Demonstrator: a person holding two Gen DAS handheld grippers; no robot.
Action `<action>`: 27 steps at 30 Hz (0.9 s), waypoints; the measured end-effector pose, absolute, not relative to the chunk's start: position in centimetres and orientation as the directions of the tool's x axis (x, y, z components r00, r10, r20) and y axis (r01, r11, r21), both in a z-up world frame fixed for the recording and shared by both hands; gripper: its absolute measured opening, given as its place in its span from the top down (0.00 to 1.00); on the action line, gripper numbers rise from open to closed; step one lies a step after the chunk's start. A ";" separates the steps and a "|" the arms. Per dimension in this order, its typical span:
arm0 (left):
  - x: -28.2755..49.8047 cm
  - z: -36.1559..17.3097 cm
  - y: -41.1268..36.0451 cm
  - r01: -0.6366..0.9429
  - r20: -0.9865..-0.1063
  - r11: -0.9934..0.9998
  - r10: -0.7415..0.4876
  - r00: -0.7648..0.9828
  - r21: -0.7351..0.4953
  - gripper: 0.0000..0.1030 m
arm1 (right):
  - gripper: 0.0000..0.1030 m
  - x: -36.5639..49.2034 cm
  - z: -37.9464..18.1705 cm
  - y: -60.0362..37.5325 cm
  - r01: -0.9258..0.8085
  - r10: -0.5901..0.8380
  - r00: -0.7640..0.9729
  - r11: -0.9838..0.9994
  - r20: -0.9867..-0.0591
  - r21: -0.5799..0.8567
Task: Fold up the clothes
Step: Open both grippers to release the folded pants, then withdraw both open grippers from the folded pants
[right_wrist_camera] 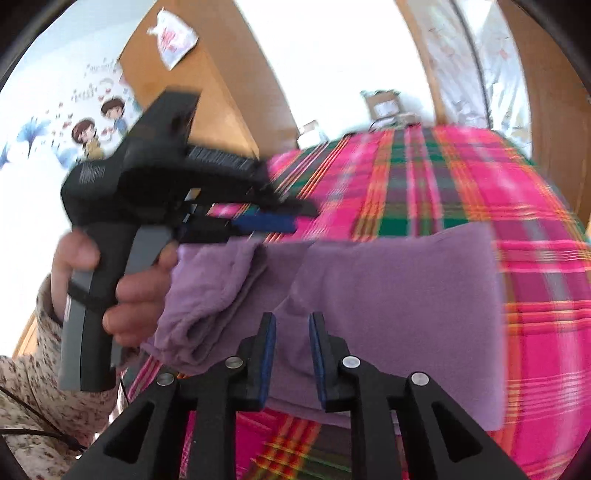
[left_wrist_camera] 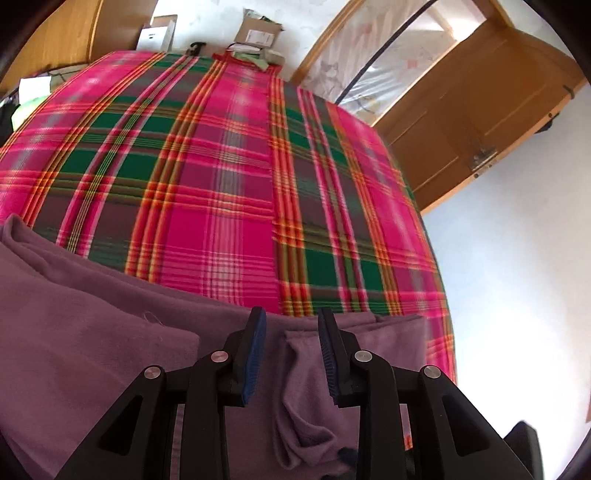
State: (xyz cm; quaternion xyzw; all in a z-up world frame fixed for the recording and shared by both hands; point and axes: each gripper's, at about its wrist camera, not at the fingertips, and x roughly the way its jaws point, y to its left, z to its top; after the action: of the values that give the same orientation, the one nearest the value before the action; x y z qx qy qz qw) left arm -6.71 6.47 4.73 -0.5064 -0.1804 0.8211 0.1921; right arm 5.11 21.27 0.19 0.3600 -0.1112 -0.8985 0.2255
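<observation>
purple fleece garment lies on the bed, on a pink/green/orange plaid blanket, near the bed's front edge. in the right wrist view the garment looks partly folded, w/ a flat rectangular panel to the right and a bunched, rolled part hanging at the left.

left gripper: jaws spread, blue pads facing each other, nothing pinched betw them. it hovers over the garment, a narrow folded strip of the fleece running under the gap. from the right wrist view the left gripper is seen side-on, held by the person's hand w/ a floral sleeve below; its tips sit just at the top edge of the bunched part, too blurred to tell if touching.

right gripper: jaws spread too, nothing betw the pads, poised above the lower edge of the flat panel.

bkgd: wooden door right of the bed, cardboard boxes past the far end of the bed, wooden wardrobe w/ a plastic bag on it, cartoon wall stickers on the white wall.
</observation>
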 end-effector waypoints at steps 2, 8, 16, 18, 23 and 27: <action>-6.2 4.9 6.8 -0.146 -0.754 -0.852 0.515 -0.408 -0.503 0.71 | 0.79 4.8 0.6 23.0 0.284 -0.451 -0.673 -0.890 -0.587 0.358; -4.2 4.8 8.7 -0.244 -0.757 -0.836 0.548 -0.356 -0.491 0.71 | 0.78 3.0 -0.9 25.7 0.136 -0.280 -0.700 -0.955 -0.657 0.262; -1.8 3.0 10.4 -0.321 -0.799 -0.822 0.552 -0.240 -0.471 0.71 | 0.78 3.9 -2.7 28.2 0.062 -0.229 -0.687 -0.964 -0.689 0.259; -1.1 3.0 9.7 -0.308 -0.806 -0.832 0.539 -0.246 -0.462 0.71 | 0.78 4.7 -3.0 28.3 0.058 -0.230 -0.690 -0.962 -0.686 0.265; 0.5 2.8 7.9 -0.273 -0.822 -0.856 0.506 -0.260 -0.440 0.71 | 0.78 5.0 -2.2 27.9 0.055 -0.208 -0.706 -0.969 -0.677 0.240; 1.8 2.8 6.5 -0.245 -0.835 -0.873 0.479 -0.271 -0.421 0.71 | 0.78 5.2 -1.2 26.5 0.106 -0.230 -0.714 -0.969 -0.661 0.223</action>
State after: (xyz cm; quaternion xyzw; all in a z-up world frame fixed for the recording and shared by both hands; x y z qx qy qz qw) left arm 1.80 6.48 2.76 -0.5586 -0.1046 0.7903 0.2290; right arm 5.20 26.52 -1.20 0.3670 -0.0846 -0.9219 0.0910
